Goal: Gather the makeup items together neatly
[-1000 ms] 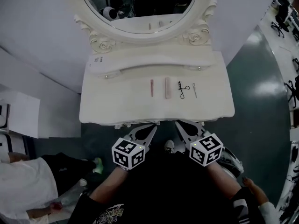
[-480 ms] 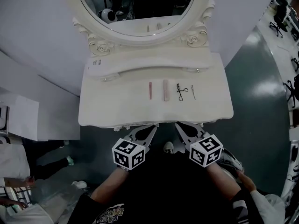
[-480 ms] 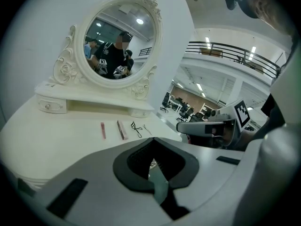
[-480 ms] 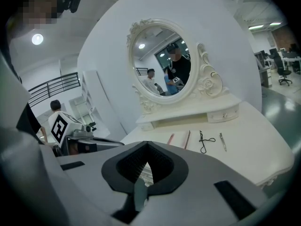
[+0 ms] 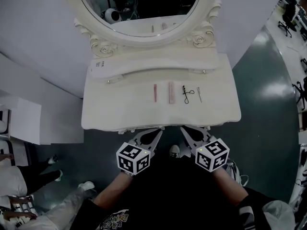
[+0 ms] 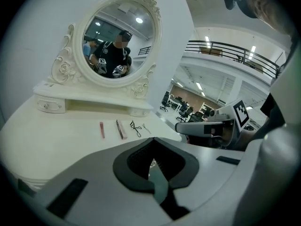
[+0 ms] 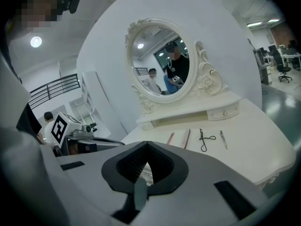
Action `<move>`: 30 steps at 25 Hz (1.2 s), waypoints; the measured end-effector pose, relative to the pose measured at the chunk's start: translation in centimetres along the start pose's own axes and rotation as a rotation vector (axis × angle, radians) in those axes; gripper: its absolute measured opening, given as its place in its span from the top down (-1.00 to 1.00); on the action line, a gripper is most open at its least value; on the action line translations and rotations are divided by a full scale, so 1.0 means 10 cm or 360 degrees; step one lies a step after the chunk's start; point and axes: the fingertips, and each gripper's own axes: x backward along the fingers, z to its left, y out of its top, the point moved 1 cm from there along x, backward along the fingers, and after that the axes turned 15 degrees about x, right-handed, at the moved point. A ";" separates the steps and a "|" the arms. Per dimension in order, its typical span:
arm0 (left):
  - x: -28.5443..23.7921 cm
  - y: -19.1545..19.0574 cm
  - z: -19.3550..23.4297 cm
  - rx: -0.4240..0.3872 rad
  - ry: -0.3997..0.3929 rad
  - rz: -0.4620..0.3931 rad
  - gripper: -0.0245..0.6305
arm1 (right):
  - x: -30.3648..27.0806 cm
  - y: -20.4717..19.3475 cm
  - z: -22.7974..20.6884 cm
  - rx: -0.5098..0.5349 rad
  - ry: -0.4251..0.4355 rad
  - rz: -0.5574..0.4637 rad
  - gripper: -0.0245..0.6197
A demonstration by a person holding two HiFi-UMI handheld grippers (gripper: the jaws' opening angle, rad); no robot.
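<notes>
Four makeup items lie in a row on the white vanity table (image 5: 110,111): a short pink stick (image 5: 155,92), a longer pink case (image 5: 171,92), a black eyelash curler (image 5: 186,94) and silver tweezers (image 5: 199,94). Both grippers hover side by side just off the table's front edge, short of the items. My left gripper (image 5: 158,130) is shut and holds nothing; the same goes for my right gripper (image 5: 184,129). The left gripper view has the stick (image 6: 101,129), case (image 6: 121,129), curler (image 6: 136,128) and tweezers (image 6: 146,128) ahead. The right gripper view repeats them: stick (image 7: 170,137), case (image 7: 186,138), curler (image 7: 203,139), tweezers (image 7: 222,139).
An oval mirror (image 5: 144,4) in an ornate frame stands on a raised shelf (image 5: 158,63) with small drawers behind the items. A white cabinet (image 5: 24,121) is to the table's left. People's legs and shoes (image 5: 53,174) show on the floor at lower left.
Both grippers stay where they were, shut. The items have not moved. The person at the lower left has moved off toward the frame's edge.
</notes>
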 end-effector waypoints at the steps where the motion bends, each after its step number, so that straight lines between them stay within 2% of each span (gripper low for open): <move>1: -0.01 0.00 0.00 0.0004 -0.0001 0.0000 0.90 | 0.00 -0.01 0.00 0.0004 0.0004 0.0004 0.83; 10: -0.13 -0.03 -0.04 -0.0001 -0.0040 0.0041 0.90 | 0.04 -0.06 -0.05 -0.0004 -0.0017 0.0014 0.83; 30: -0.14 0.02 0.00 -0.0015 -0.0038 0.0056 0.90 | -0.03 -0.04 -0.04 -0.0009 -0.0005 0.0022 0.83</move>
